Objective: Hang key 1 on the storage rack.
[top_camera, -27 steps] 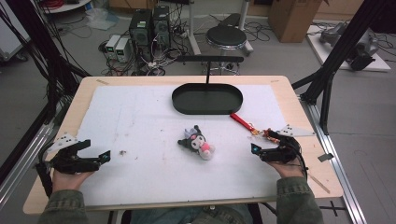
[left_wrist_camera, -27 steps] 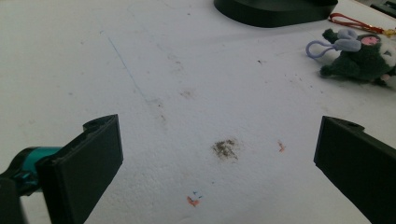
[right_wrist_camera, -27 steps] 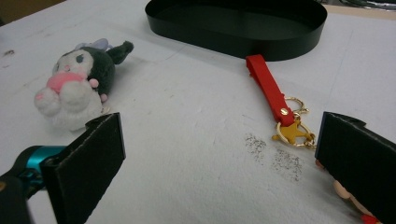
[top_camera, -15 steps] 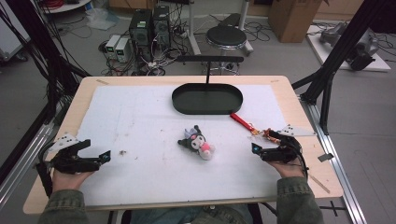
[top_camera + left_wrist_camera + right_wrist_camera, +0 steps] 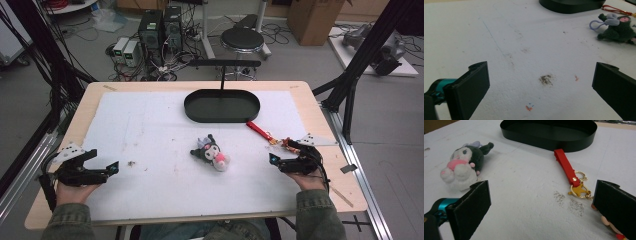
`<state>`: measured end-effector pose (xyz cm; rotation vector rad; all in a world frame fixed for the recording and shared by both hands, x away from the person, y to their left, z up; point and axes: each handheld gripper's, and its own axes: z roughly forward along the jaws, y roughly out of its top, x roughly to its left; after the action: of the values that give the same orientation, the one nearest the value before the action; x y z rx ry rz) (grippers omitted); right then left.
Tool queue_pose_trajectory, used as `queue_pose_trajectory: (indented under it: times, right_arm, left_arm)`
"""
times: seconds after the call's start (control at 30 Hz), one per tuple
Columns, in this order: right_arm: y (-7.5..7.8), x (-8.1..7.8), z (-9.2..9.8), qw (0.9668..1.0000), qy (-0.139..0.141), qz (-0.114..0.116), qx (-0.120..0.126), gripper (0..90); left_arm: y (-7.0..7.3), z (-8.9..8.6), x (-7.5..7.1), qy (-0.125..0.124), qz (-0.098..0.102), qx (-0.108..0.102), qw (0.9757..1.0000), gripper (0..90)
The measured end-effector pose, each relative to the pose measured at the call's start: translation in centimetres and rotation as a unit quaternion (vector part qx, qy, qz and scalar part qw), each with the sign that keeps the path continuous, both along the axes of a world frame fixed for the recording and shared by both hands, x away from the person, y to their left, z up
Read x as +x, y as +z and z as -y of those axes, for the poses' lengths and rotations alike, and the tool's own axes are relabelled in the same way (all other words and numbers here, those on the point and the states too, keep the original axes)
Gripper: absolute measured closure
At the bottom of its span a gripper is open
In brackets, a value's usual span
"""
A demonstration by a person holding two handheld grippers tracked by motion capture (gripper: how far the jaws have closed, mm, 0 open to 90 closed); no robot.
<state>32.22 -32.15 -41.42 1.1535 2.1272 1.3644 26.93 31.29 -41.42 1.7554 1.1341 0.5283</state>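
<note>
A small dark plush toy with a pink and white front lies on the white mat, also seen at the plush toy and the plush toy. A red strap keychain with gold clasps lies right of it, near the keychain. A black oval tray with a T-shaped stand sits at the back. My left gripper rests open at the mat's left, jaws wide apart over bare mat. My right gripper stands open at the right, nothing between its jaws.
A small figure charm lies partly hidden behind the right jaw. Dirt smudges mark the mat. The wooden table edge runs around the mat. Beyond the table stand a stool, computers and black frame legs.
</note>
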Motion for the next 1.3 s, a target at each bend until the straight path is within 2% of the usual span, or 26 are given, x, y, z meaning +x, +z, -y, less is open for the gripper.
queue_pose_trajectory:
  times: [0.4, 0.5, 0.6, 0.7, 0.8, 0.87, 0.97, 1.1, 1.2, 1.3]
  right_arm:
    - [-0.1, 0.2, -0.2, 1.0, 0.001, -0.001, -0.004, 0.6]
    - [-0.3, 0.6, -0.5, 0.9998, 0.008, -0.005, -0.015, 0.6]
    - [-0.2, 0.9, -0.8, 0.9998, 0.009, -0.006, -0.016, 0.6]
    - [0.3, 1.4, -1.7, 0.9994, 0.016, 0.002, -0.031, 0.6]
    - [0.4, 2.1, -2.4, 0.9977, 0.033, -0.012, -0.058, 0.6]
    - [0.4, 2.6, -2.7, 0.9971, 0.035, -0.019, -0.065, 0.6]
    - [0.5, 3.0, -2.9, 0.9965, 0.04, -0.023, -0.07, 0.6]
    - [1.3, 3.5, -3.6, 0.9942, 0.046, -0.03, -0.093, 0.6]
    - [2.0, 4.0, -4.0, 0.9918, 0.05, -0.044, -0.109, 0.6]
    - [2.6, 4.6, -4.4, 0.9901, 0.057, -0.044, -0.12, 0.6]
  left_arm:
    - [-0.1, 0.0, 0.2, 0.0, -0.005, 0.004, 1.0, 1.7]
    - [-0.2, 0.1, 0.2, 0.001, -0.006, 0.005, 1.0, 1.7]
    - [-0.3, 0.1, 0.3, -0.001, -0.008, 0.008, 0.9999, 1.7]
    - [-0.4, 0.1, 0.5, -0.003, -0.011, 0.013, 0.9999, 1.7]
    - [-0.3, 0.0, 0.4, 0.008, -0.003, 0.011, 0.9999, 1.7]
    - [-0.2, -0.1, 0.3, 0.014, 0.002, 0.006, 0.9999, 1.7]
    - [-0.2, -0.2, 0.3, 0.014, 0.003, 0.008, 0.9999, 1.7]
    - [-0.2, -0.2, 0.5, 0.01, 0.002, 0.008, 0.9999, 1.7]
    - [-0.3, -0.1, 0.5, 0.007, 0.0, 0.008, 0.9999, 1.7]
    - [0.0, 0.0, 0.4, 0.004, 0.005, 0.014, 0.9999, 1.7]
